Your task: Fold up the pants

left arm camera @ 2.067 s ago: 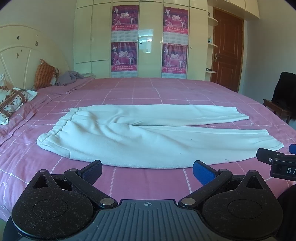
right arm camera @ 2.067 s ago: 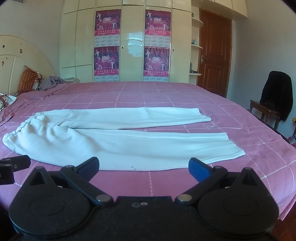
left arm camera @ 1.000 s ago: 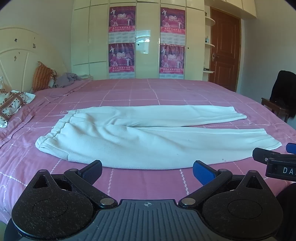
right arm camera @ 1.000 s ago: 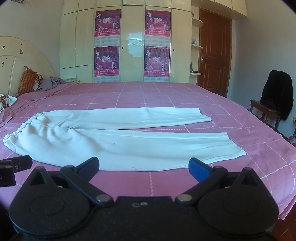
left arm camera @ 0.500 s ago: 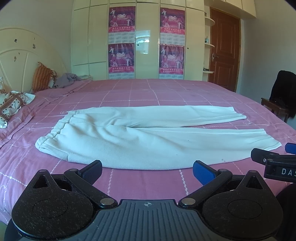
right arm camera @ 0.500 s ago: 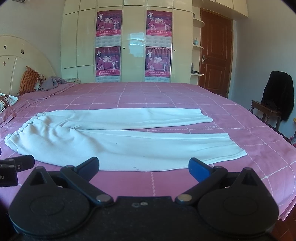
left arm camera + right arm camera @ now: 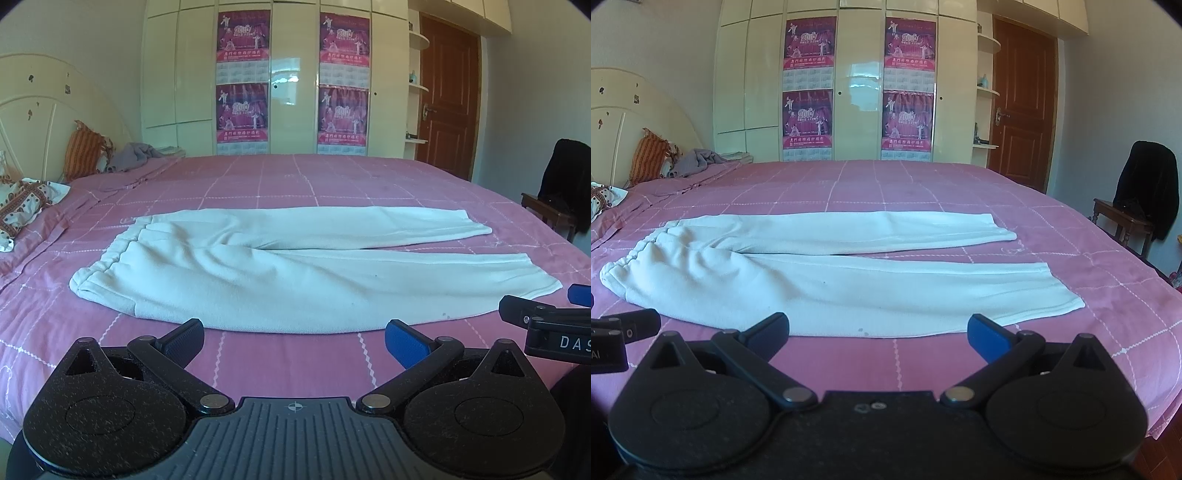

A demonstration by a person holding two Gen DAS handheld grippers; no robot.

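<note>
White pants [image 7: 280, 269] [image 7: 827, 273] lie flat on a pink checked bedspread [image 7: 332, 184] [image 7: 923, 188], waistband to the left, both legs stretching right and slightly apart. My left gripper [image 7: 293, 341] hovers open just short of the near leg's edge, nothing between its fingers. My right gripper [image 7: 879, 332] is open too, in front of the near leg's lower half. A part of the right gripper shows at the right edge of the left wrist view, and a part of the left gripper at the left edge of the right wrist view.
Pillows [image 7: 26, 203] and a grey garment [image 7: 133, 155] lie by the headboard [image 7: 33, 122] at left. A wardrobe with posters [image 7: 291, 81] and a brown door [image 7: 447, 99] stand behind the bed. A chair with a dark jacket [image 7: 1145, 188] is at right.
Both grippers have crept slightly towards the pants' near edge; the view has shifted a little. The pants lie as before, and both grippers stay open.
</note>
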